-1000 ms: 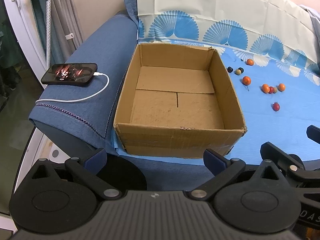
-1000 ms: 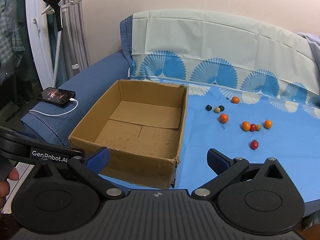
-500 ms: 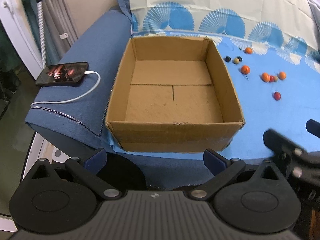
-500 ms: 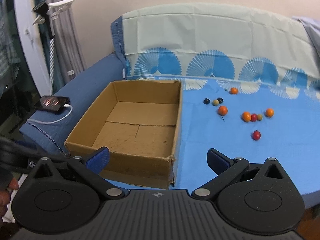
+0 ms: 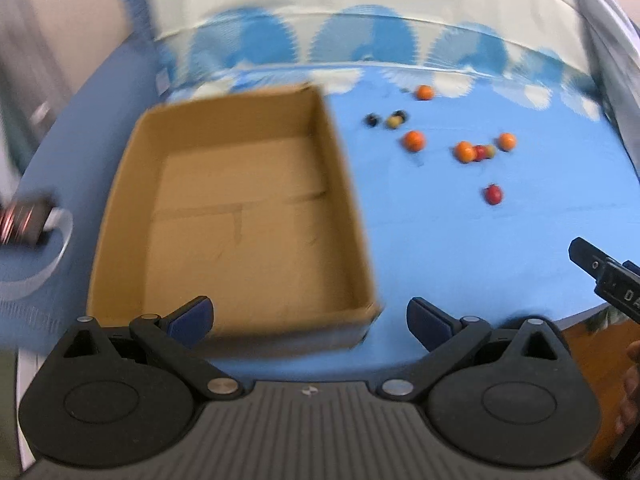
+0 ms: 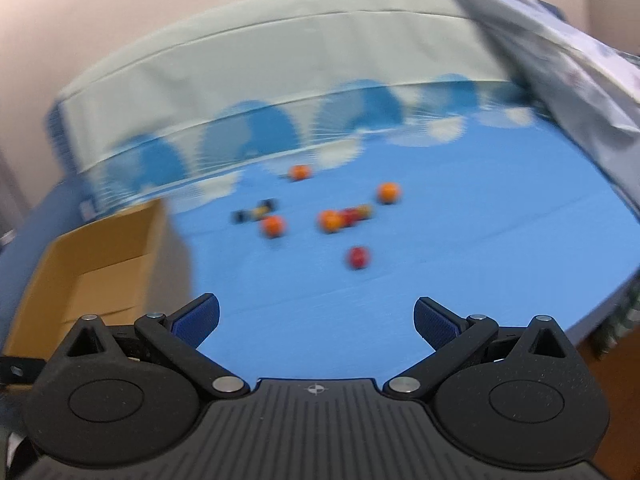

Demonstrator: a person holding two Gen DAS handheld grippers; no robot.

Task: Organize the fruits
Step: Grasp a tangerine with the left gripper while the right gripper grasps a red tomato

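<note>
The fruits lie scattered on a blue cloth [image 5: 460,240] that covers a couch seat, all of them to the right of an open cardboard box [image 5: 236,216]. Nearest the box sit two dark berries with a yellowish one [image 5: 394,121] between them. Just beyond these, further from the box, lies an orange fruit [image 5: 413,140], then a close cluster [image 5: 474,152] of an orange fruit, a red one and a smaller yellowish one, touching or nearly so, and another orange fruit [image 5: 506,141] just past the cluster. One more orange fruit [image 5: 424,92] lies apart, toward the couch back. A red fruit [image 5: 493,194] lies alone, nearer the camera than the cluster. The box holds nothing; its flaps form a bare brown floor.

Both views are blurred. The left tongs [image 5: 310,316] stand wide open above the near right corner of the box and grip nothing. The right tongs [image 6: 316,318] are also spread wide and bare, over the blue cloth to the right of the box [image 6: 92,264], with the red fruit [image 6: 358,257] ahead of them. Part of the right tool shows at the right edge of the left view. Left of the box, on the couch arm, lies a phone [image 5: 24,220] with a white cable [image 5: 60,248].
</note>
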